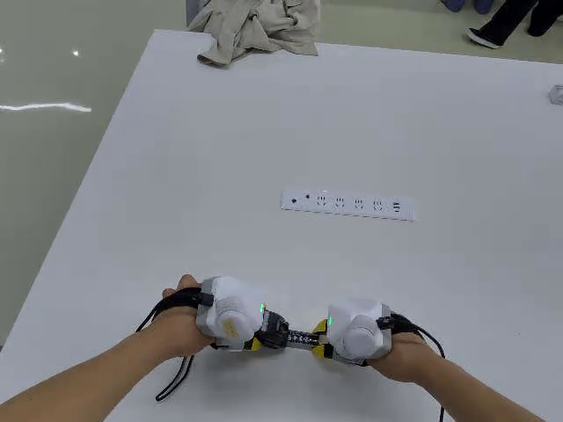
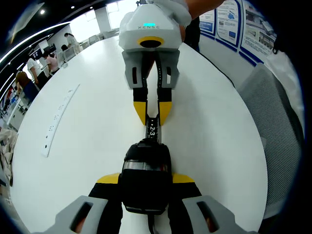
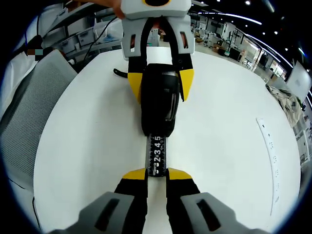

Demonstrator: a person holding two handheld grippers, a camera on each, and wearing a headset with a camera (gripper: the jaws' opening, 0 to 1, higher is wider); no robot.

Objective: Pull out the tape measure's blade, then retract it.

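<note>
Left gripper [image 2: 146, 180]: low in its own view, jaws drawn in against the 2 sides of the tape measure [image 2: 146, 168] and clamped on its case [image 3: 158, 97].
Right gripper [image 3: 157, 174]: jaws almost together, the yellow tips nipping the free end of the blade [image 3: 157, 152].
Why held this way: one gripper anchors the body and the other takes the tip, so moving the 2 apart along a straight line should draw the blade out, by my judgement.
Where the task's thing is: lower centre of the head view, bridging the grippers just above the white table [image 1: 264, 132].
Blade out so far: a short run, with 2, 3, 4 and 5 readable in the right gripper view. The pull looks barely begun.
Blade end: the hook is probably between the tips, but they cover it.
Case: black, blocky with rounded corners, a glossy band across the face, likely hard plastic with a rubbery skin.
Blade material: thin, narrow strip, pale with black print, stiff enough to span the gap unsupported.
Gripper build: grey slotted jaw arms, yellow wedge pads, smooth white housings with a green light.
Table surface: flat, matte, uniform white.
Power strip [image 1: 347, 204]: centre of the head view, long white bar with a row of sockets, well apart from the work.
Cloth [image 1: 255, 26]: crumpled beige fabric at the top edge.
</note>
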